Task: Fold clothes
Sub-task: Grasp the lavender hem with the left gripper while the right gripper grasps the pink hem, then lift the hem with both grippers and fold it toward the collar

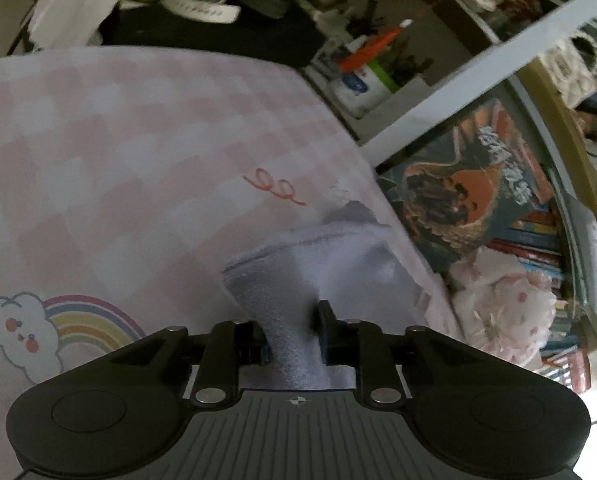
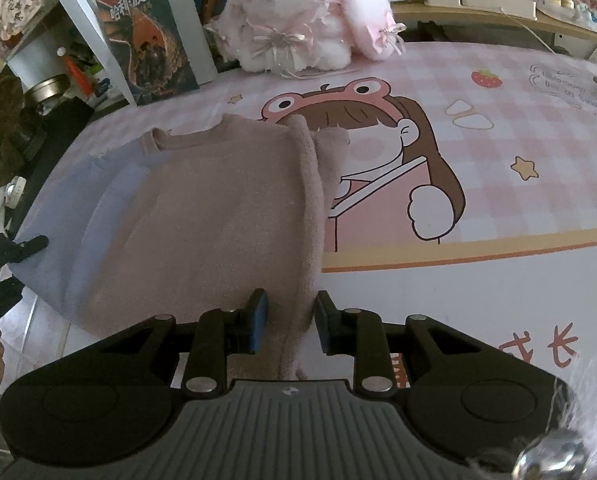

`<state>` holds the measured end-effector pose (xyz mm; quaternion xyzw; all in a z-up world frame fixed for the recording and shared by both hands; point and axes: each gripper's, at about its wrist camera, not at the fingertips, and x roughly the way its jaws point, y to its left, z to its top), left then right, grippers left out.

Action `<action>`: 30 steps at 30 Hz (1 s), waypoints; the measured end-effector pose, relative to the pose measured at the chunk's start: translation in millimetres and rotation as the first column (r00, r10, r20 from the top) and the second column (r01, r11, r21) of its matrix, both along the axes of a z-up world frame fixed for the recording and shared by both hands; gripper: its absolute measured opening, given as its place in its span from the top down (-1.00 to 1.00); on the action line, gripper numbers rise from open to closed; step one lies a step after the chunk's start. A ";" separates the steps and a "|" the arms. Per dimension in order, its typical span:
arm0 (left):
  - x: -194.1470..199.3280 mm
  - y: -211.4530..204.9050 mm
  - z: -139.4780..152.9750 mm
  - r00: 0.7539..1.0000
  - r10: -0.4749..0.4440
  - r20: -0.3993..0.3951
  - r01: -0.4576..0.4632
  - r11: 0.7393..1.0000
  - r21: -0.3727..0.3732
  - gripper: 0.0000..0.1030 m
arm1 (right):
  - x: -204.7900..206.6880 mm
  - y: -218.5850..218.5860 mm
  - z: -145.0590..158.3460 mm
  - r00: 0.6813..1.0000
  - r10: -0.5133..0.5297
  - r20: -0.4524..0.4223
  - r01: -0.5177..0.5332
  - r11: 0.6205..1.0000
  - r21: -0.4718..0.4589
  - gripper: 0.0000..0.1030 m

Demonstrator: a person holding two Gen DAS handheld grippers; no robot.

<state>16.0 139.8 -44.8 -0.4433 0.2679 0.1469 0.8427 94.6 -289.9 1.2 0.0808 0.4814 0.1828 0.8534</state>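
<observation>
Both claws pinching fuzzy sweater (image 2: 218,208) on pink mat (image 2: 518,128), plush bunny (image 2: 310,20) and book (image 2: 146,36) beyond

"哈利·波特" is read on the book (image 2: 146,36) propped by the desk's far-left edge; "长" is printed on the desk mat (image 2: 498,208)

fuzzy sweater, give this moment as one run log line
left tongs gripping fuzzy pink-and-lavender sweater | right tongs gripping its hem | sweater on pink checked tablecloth

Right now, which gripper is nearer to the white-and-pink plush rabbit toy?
Probably right. The right gripper faces the plush rabbit across the sweater; the left gripper has it off to its right.
</observation>
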 end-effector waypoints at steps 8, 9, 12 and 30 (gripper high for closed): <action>8.7 10.3 11.8 0.999 -0.016 -0.036 0.018 0.998 0.061 0.74 | 13.4 0.5 10.5 0.996 -0.022 0.083 0.023 1.000 -0.011 0.37; 9.4 11.2 13.5 0.999 -0.014 -0.037 0.016 0.997 0.069 0.74 | 17.8 3.0 10.3 0.996 -0.007 0.094 0.009 1.000 -0.012 0.37; 11.3 9.9 21.2 0.999 -0.008 -0.037 0.011 0.995 0.100 0.74 | 30.3 9.2 8.8 0.993 0.021 0.118 -0.019 1.000 -0.018 0.40; 17.6 -181.7 151.9 0.906 -0.414 0.086 0.295 0.764 0.574 0.80 | 48.5 0.2 -13.5 0.995 0.075 0.067 -0.080 0.993 0.090 0.81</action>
